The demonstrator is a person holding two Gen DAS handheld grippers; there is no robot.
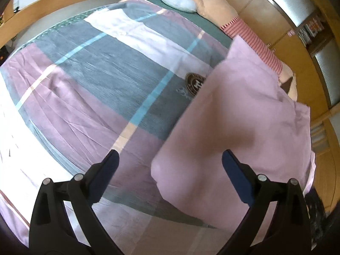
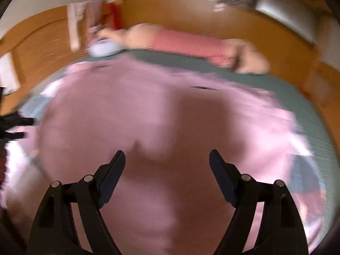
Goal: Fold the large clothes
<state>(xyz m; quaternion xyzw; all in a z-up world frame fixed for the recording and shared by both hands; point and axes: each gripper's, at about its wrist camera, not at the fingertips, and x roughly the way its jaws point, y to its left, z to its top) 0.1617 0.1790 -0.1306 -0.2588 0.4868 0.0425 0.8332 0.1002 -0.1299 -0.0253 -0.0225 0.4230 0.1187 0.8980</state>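
Note:
A large checked cover (image 1: 110, 80) in purple, grey-blue and white lies spread over the bed. Its right part is folded over, so the plain pink underside (image 1: 240, 114) shows. My left gripper (image 1: 170, 157) hovers open above the fold's near left edge, with nothing between its fingers. The right wrist view is blurred by motion. There the pink cloth (image 2: 161, 110) fills the middle, and my right gripper (image 2: 167, 155) stands open over it, holding nothing. A black shape (image 2: 14, 123) at that view's left edge is too blurred to identify.
A long plush toy with a red-striped body (image 1: 252, 40) (image 2: 187, 44) lies along the far side of the bed, beside a pale blue cushion (image 1: 176, 0). The green sheet (image 2: 314, 131) shows past the cover. Wooden panels (image 1: 265, 6) and shelves surround the bed.

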